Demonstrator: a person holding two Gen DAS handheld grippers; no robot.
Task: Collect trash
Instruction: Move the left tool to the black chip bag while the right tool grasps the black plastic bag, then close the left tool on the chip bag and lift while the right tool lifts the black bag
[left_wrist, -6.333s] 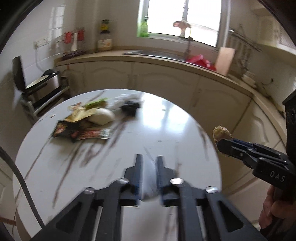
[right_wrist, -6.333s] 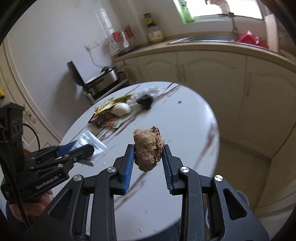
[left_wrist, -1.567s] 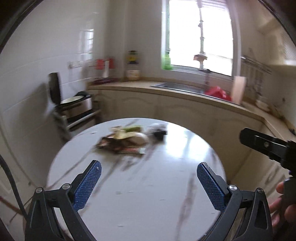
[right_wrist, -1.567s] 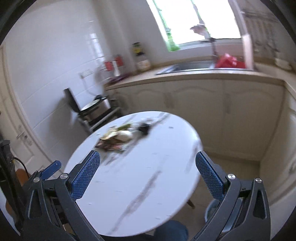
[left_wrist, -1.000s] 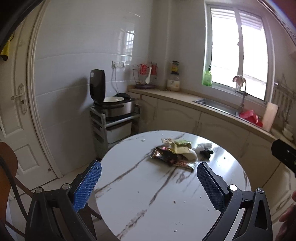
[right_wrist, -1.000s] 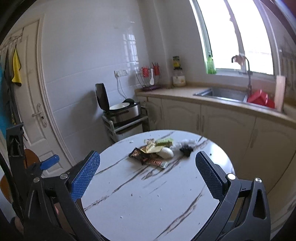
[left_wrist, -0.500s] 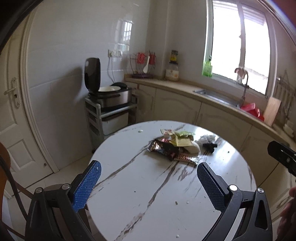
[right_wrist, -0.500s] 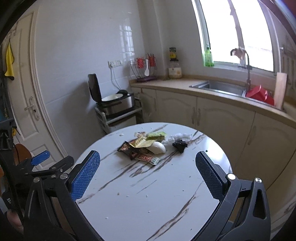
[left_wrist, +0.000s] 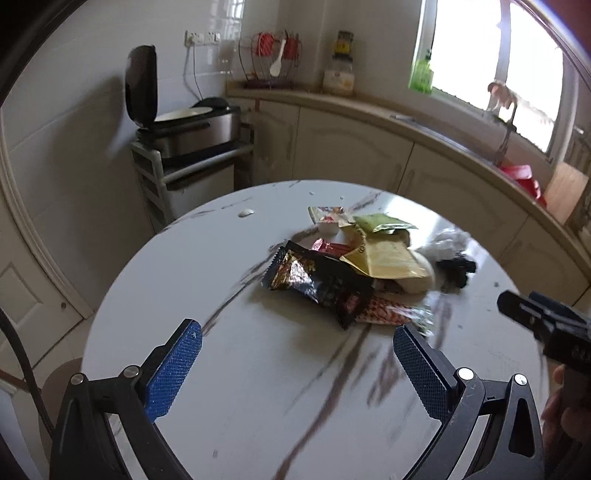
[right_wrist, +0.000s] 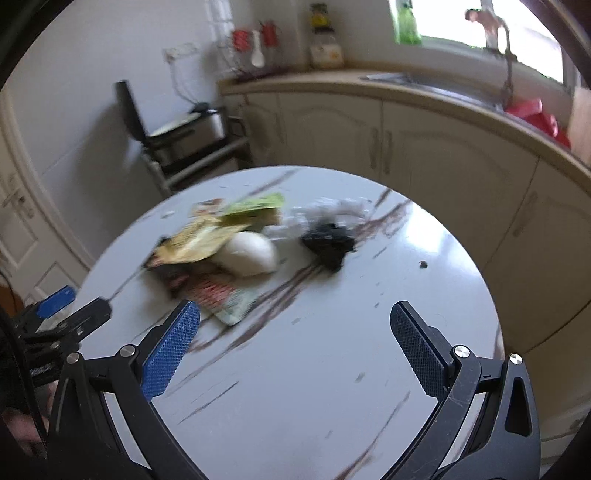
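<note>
A heap of trash lies on the far half of the round white marble table (left_wrist: 229, 398): a dark snack wrapper (left_wrist: 317, 280), a yellow packet (left_wrist: 384, 258), a green packet (left_wrist: 382, 223), a white egg-shaped lump (right_wrist: 247, 253), a red-and-white wrapper (right_wrist: 221, 299), a black crumpled piece (right_wrist: 328, 240) and clear plastic (right_wrist: 332, 208). My left gripper (left_wrist: 295, 369) hangs open above the near table, short of the dark wrapper, holding nothing. My right gripper (right_wrist: 295, 354) is open too, empty, just short of the red-and-white wrapper. Each view shows the other gripper at its edge.
An open rice cooker (left_wrist: 184, 125) sits on a small rack behind the table at left. Cream cabinets (left_wrist: 351, 147) and a counter with a sink, bottles and a red item (left_wrist: 521, 177) curve around the back and right. Crumbs dot the tabletop.
Both open grippers have come down and forward toward the table, so the trash heap looks much larger. Earlier the right held a brown lump and the left a clear bag; both are empty now.
</note>
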